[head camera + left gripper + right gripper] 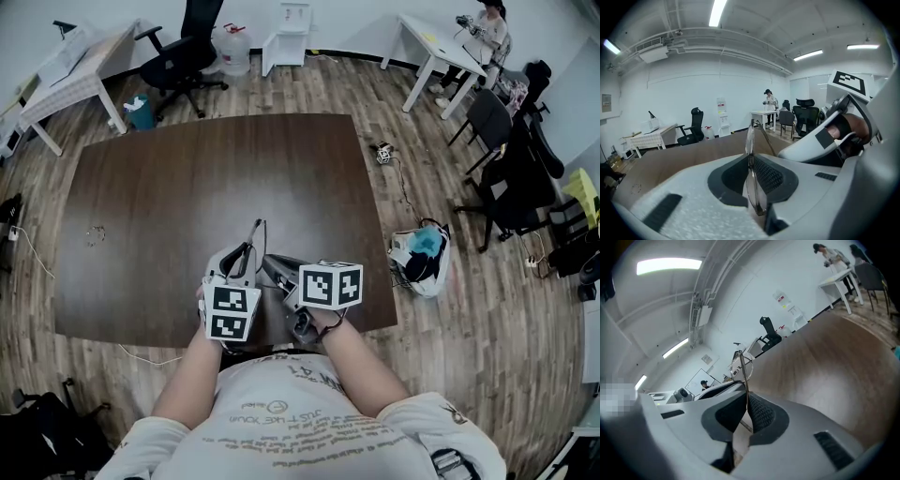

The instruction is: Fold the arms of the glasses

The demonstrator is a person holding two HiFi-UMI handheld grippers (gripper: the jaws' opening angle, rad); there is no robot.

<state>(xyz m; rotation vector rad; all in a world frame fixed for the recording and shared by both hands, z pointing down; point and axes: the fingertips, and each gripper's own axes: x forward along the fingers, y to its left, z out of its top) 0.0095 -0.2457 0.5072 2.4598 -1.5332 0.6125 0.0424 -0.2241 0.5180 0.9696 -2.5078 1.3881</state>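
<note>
Glasses with thin metal rims and clear lenses [749, 140] stood edge-on between the dark ribbed pads [768, 176] of my left gripper [751, 164], which was closed on one lens. My right gripper [746, 404] was pinching one thin metal arm [742, 373] of them. Both grippers met over the near edge of the dark brown wooden table [187, 187]. Behind the table, on the wooden floor, stood a black office chair [183, 56].
</note>
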